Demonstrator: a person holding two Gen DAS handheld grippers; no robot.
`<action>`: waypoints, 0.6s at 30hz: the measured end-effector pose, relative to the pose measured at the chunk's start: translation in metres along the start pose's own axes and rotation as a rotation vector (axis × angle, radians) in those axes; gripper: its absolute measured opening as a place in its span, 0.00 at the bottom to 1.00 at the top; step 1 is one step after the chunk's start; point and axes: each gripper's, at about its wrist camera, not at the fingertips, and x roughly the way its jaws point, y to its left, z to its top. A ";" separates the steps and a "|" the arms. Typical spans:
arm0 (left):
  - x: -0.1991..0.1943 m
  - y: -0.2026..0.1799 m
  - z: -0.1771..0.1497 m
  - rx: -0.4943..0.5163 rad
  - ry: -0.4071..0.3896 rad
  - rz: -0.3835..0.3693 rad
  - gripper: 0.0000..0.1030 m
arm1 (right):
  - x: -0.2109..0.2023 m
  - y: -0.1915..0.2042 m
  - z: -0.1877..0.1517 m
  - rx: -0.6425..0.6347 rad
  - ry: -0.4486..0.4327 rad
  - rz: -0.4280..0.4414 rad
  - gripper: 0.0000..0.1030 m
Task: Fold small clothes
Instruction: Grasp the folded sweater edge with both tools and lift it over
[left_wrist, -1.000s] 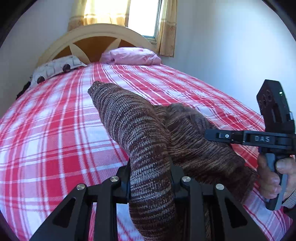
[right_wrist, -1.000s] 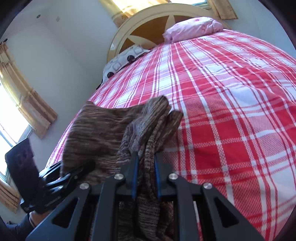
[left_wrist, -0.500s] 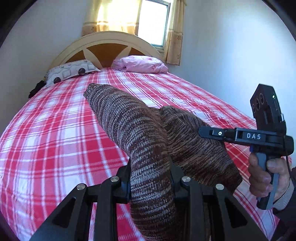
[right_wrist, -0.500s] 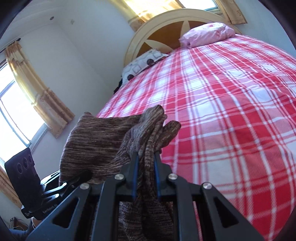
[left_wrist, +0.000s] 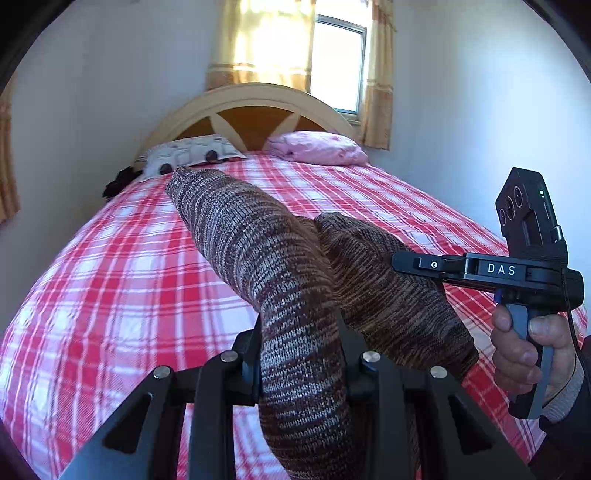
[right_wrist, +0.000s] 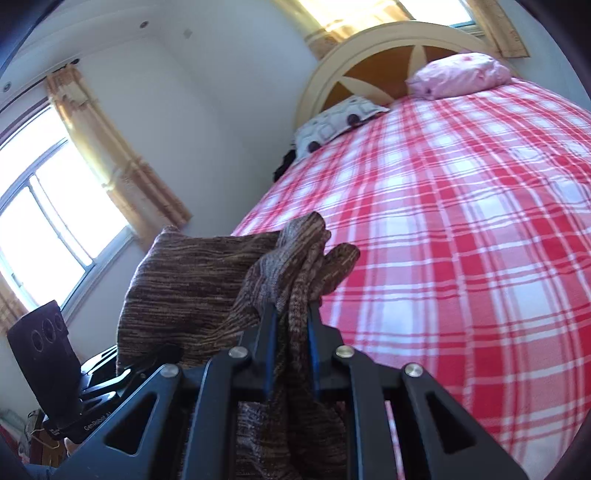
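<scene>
Both hand-held grippers clamp brown knit garment (left_wrist: 258, 251) above bed (left_wrist: 110, 277).

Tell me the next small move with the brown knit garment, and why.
Probably lower both claws toward the plaid bedspread and lay the brown knit garment flat. The left claw and right claw each pinch a bunched part of it, and it hangs crumpled above the bed, too rumpled to fold cleanly.
</scene>
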 end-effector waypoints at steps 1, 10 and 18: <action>-0.006 0.003 -0.003 -0.006 -0.002 0.009 0.29 | 0.002 0.006 -0.003 -0.008 0.004 0.006 0.17; -0.048 0.054 -0.033 -0.095 -0.016 0.086 0.29 | 0.041 0.064 -0.019 -0.082 0.076 0.043 0.17; -0.076 0.097 -0.056 -0.184 -0.022 0.124 0.29 | 0.074 0.109 -0.031 -0.153 0.133 0.064 0.17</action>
